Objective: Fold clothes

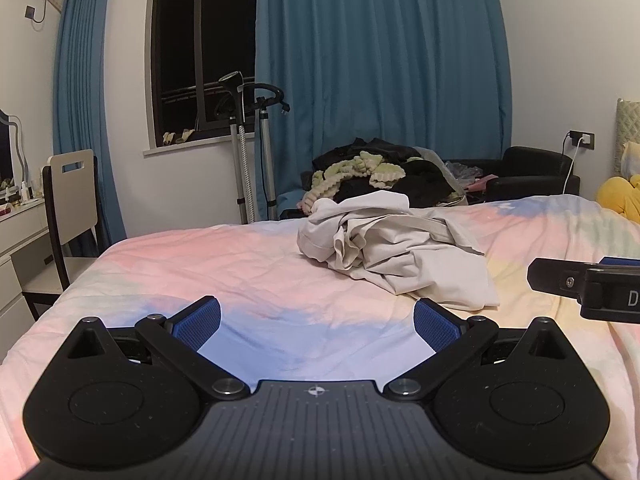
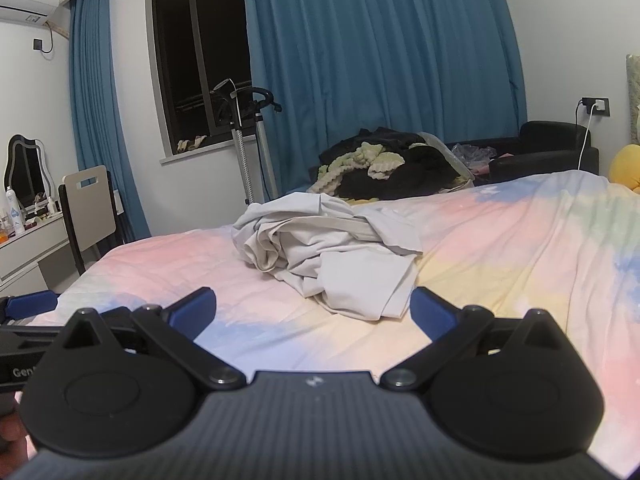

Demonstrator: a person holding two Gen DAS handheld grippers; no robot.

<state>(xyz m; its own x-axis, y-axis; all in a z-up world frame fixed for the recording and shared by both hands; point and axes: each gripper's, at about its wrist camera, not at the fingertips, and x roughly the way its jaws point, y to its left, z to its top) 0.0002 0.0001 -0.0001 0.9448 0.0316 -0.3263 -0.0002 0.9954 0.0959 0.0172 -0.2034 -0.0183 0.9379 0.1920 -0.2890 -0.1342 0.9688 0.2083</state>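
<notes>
A crumpled pale grey-white garment lies in a heap on the pastel bedspread; it also shows in the right wrist view. My left gripper is open and empty, held above the bed short of the heap and left of it. My right gripper is open and empty, just in front of the heap's near edge. The right gripper's side shows at the right of the left wrist view, and the left gripper's at the left of the right wrist view.
A pile of dark and green clothes sits beyond the bed's far edge beside a black armchair. A chair and white dresser stand left. A garment steamer stand is by the window. A yellow plush lies far right.
</notes>
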